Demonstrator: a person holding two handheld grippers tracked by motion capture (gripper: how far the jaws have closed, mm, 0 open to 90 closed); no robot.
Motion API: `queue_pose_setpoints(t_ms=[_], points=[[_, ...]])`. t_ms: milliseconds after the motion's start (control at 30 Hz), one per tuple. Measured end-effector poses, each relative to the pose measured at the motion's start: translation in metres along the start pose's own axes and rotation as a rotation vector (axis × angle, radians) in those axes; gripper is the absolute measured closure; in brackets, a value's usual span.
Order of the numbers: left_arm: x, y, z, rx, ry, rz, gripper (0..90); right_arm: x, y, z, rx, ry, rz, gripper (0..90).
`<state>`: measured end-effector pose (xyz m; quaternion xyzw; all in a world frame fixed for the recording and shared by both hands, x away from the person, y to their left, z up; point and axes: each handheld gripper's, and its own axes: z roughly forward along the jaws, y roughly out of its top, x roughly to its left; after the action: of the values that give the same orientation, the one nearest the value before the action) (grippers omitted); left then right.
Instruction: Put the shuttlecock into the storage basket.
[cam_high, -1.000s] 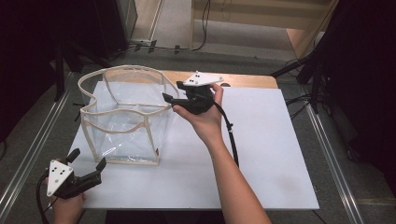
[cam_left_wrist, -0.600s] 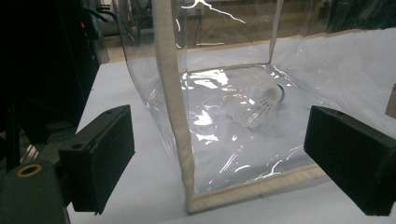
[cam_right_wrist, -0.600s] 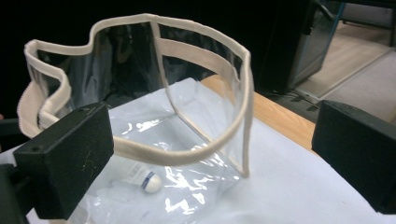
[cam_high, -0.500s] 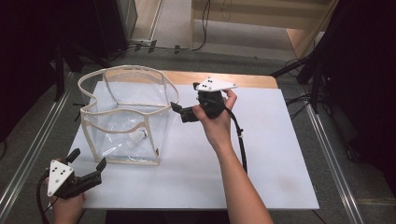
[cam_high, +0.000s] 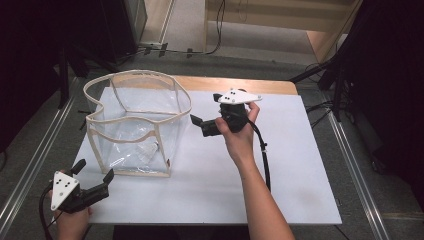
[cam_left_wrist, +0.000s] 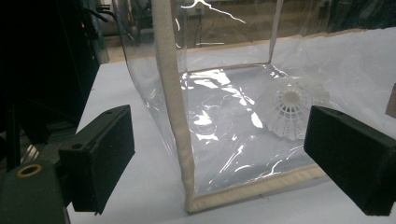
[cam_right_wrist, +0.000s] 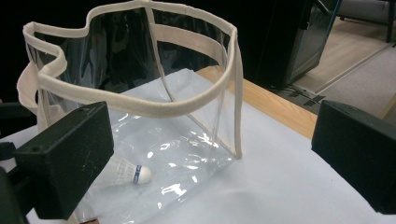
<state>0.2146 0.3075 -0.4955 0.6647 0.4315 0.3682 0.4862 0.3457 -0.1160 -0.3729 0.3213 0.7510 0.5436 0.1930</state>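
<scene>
A clear plastic bag (cam_high: 131, 114) with cream trim stands open on the white board. A white shuttlecock (cam_high: 147, 151) lies on its bottom, seen through the wall in the left gripper view (cam_left_wrist: 289, 109) and the right gripper view (cam_right_wrist: 128, 172). My right gripper (cam_high: 200, 126) hovers just right of the bag's rim (cam_right_wrist: 140, 105), pointing at it. Its jaws have just been opening and now stand wide, with nothing between them. My left gripper (cam_high: 95, 170) rests open at the board's near left corner, facing the bag's cream corner seam (cam_left_wrist: 170, 93).
The white board (cam_high: 280, 165) covers a wooden table whose far edge (cam_high: 235, 84) shows behind it. A black cable (cam_high: 262, 155) trails from the right gripper along the forearm. Metal rails (cam_high: 360, 165) run along both sides on the floor.
My right gripper has drawn back to the right from over the bag's rim and sunk a little. The left gripper has kept still.
</scene>
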Motion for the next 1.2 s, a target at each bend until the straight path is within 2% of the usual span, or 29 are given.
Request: queue_pose_setpoints(t_ms=[800, 1200], points=[[0.0, 0.0, 0.0, 0.003, 0.001, 0.005, 9.2, -0.014, -0.037, -0.016, 0.033, -0.036, 0.039, 0.0], [0.0, 0.0, 0.0, 0.003, 0.002, 0.006, 9.2, -0.018, -0.055, -0.024, 0.032, -0.055, 0.051, 0.0]])
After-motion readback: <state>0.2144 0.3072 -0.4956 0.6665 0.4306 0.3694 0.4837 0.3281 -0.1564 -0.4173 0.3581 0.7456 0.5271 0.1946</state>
